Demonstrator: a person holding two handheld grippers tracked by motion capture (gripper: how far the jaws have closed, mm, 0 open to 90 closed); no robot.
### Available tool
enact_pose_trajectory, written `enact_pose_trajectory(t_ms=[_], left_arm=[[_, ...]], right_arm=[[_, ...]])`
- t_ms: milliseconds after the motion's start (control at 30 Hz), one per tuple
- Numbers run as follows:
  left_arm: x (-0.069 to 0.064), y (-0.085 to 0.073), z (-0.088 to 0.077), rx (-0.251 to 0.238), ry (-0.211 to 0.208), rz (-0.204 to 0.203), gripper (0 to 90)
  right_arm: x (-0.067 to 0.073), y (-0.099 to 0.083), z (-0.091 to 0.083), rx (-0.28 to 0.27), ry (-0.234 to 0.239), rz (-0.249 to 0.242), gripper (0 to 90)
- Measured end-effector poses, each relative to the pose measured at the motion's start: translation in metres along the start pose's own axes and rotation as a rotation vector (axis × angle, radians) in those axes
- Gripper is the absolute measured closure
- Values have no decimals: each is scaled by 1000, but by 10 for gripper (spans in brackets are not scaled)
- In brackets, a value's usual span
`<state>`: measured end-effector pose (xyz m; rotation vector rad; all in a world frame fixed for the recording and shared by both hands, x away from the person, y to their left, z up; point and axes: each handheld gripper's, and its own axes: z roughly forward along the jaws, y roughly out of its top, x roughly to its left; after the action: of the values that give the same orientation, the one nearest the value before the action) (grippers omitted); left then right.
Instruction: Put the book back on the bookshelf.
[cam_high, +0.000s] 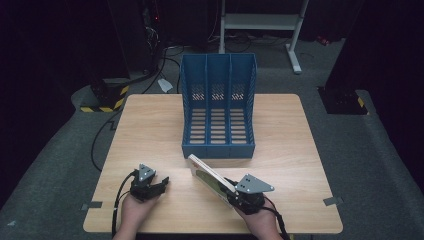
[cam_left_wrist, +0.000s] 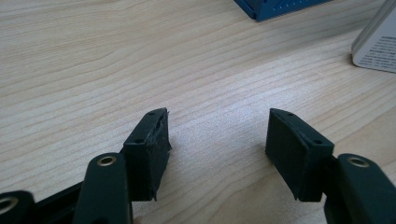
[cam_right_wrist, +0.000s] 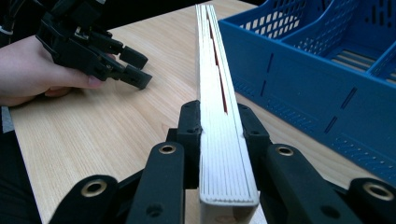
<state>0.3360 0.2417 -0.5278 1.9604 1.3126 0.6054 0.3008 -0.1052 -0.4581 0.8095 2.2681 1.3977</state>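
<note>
Wooden table (cam_high: 150, 125): pale grain, flat. Blue plastic file rack (cam_high: 218, 107), slotted, three bays, stands mid-table just beyond my book (cam_high: 210, 174). My right gripper (cam_right_wrist: 219, 126) clamps the thin book's edge, held off the tabletop. My left gripper (cam_left_wrist: 217, 140) rests near the front edge, jaws wide apart, holding nothing.

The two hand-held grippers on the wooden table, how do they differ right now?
The left hand-held gripper has its jaws spread apart with nothing between them, while the right hand-held gripper is clamped on a thin white book. The left one sits low over the light wooden table, away from the blue three-slot file rack; the right one holds the book just before it. Both are black and hand-held.
</note>
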Motion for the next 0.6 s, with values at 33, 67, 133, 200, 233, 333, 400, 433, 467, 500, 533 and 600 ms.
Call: enact_pose_trajectory(t_ms=[33,67,133,200,233,333,400,433,467,500,533,600], left_arm=[[0,0,0,0,-1,0,395],[0,0,0,0,-1,1,398],[0,0,0,0,-1,2,401],[0,0,0,0,-1,2,401],[0,0,0,0,-1,2,401],[0,0,0,2,-2,5,401],[0,0,0,3,-2,5,401],[0,0,0,3,-2,5,401],[0,0,0,2,-2,6,400],[0,0,0,0,-1,6,398],[0,0,0,0,-2,8,396],[0,0,0,0,-3,9,389]], right_arm=[[0,1,-1,-4,-2,-3,753],[1,2,-2,-7,-6,-1,754],[0,2,-4,-16,-9,7,754],[-1,3,-7,-23,-8,20,754],[-2,4,-8,-31,-10,25,754],[-4,7,-14,-49,-13,32,754],[-5,9,-19,-66,-15,40,754],[-5,11,-21,-72,-17,40,755],[-6,12,-24,-80,-20,41,755],[-6,14,-26,-88,-24,43,754],[-7,16,-29,-97,-27,47,754],[-9,20,-34,-115,-31,55,754]])
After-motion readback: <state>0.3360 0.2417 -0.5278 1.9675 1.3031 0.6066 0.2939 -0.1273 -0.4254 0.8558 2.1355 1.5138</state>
